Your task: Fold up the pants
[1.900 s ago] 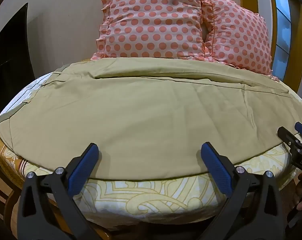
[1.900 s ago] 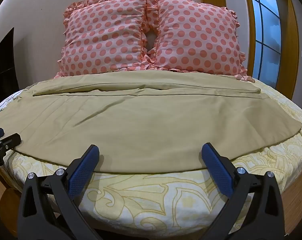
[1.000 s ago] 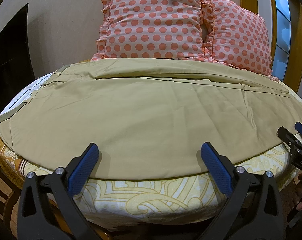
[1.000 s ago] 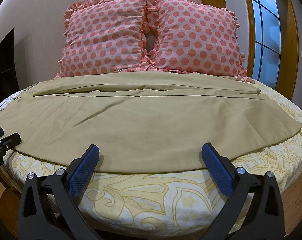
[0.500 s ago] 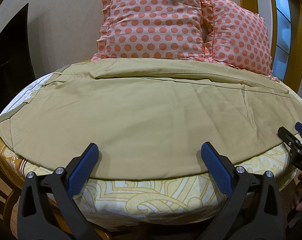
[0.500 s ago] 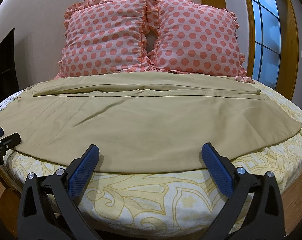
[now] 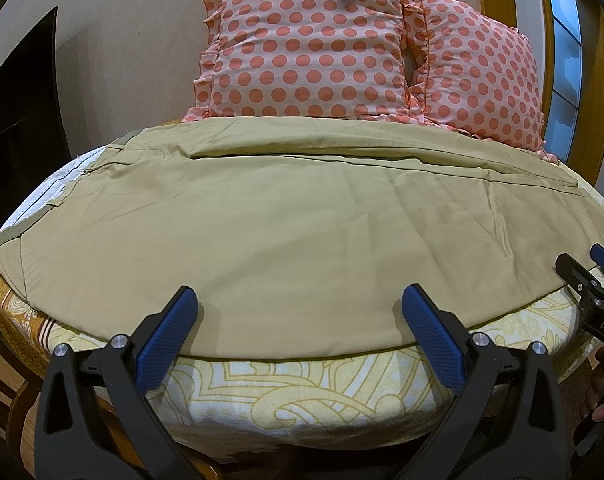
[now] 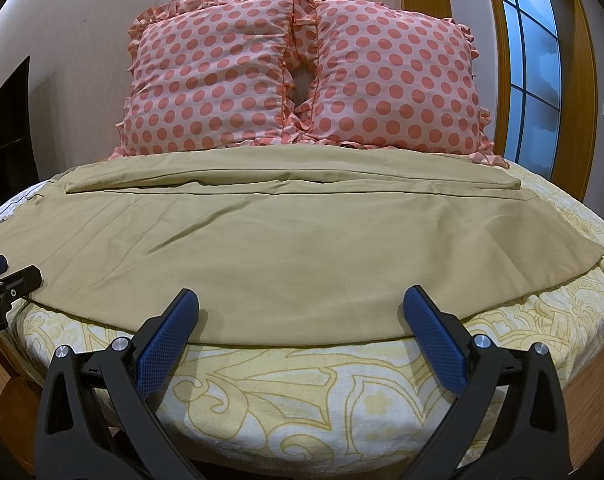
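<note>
Khaki pants (image 7: 286, 232) lie flat across the bed, waistband at the left, leg cuffs at the right; one leg lies behind the other near the pillows. They also show in the right wrist view (image 8: 286, 240). My left gripper (image 7: 298, 312) is open and empty, its blue pads just over the pants' near edge. My right gripper (image 8: 300, 312) is open and empty at the same near edge, further right. Each gripper shows at the side of the other's view: the right one (image 7: 594, 272), the left one (image 8: 6, 276).
The bed has a yellow patterned sheet (image 8: 302, 392). Two pink polka-dot pillows (image 8: 302, 76) stand against the wall behind the pants. A window with a wooden frame (image 8: 542, 80) is at the right. A dark panel (image 7: 18, 120) is at the left.
</note>
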Motion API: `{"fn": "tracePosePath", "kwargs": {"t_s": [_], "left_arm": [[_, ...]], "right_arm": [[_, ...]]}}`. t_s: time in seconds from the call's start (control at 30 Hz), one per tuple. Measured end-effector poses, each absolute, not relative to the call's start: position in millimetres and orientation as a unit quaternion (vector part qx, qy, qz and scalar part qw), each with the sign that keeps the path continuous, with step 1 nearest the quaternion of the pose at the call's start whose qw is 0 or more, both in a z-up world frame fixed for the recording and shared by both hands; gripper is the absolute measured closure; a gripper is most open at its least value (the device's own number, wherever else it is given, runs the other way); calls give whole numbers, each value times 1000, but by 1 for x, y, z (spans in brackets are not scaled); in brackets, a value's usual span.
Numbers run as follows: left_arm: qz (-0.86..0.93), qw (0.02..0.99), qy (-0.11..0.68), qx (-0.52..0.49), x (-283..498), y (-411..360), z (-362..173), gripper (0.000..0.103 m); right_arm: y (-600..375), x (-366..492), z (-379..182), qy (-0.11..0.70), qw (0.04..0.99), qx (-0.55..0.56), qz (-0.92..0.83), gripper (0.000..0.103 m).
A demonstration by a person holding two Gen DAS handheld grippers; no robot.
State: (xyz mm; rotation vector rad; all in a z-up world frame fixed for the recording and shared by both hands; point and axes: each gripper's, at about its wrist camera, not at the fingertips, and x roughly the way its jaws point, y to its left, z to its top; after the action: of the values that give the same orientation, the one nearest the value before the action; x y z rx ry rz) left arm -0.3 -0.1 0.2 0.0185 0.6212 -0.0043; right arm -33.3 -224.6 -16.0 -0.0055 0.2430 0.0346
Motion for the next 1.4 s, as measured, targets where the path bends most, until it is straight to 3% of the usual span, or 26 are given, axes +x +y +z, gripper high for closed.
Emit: {"fn": "tracePosePath", "kwargs": {"t_s": [1.23, 1.4], "left_arm": [[-8, 947, 320, 10, 1, 2, 5, 2], [-10, 946, 325, 3, 15, 12, 25, 2]], "right_arm": [[-224, -29, -16, 141, 990, -6, 23, 1], [-244, -16, 37, 149, 988, -26, 14, 1]]}}
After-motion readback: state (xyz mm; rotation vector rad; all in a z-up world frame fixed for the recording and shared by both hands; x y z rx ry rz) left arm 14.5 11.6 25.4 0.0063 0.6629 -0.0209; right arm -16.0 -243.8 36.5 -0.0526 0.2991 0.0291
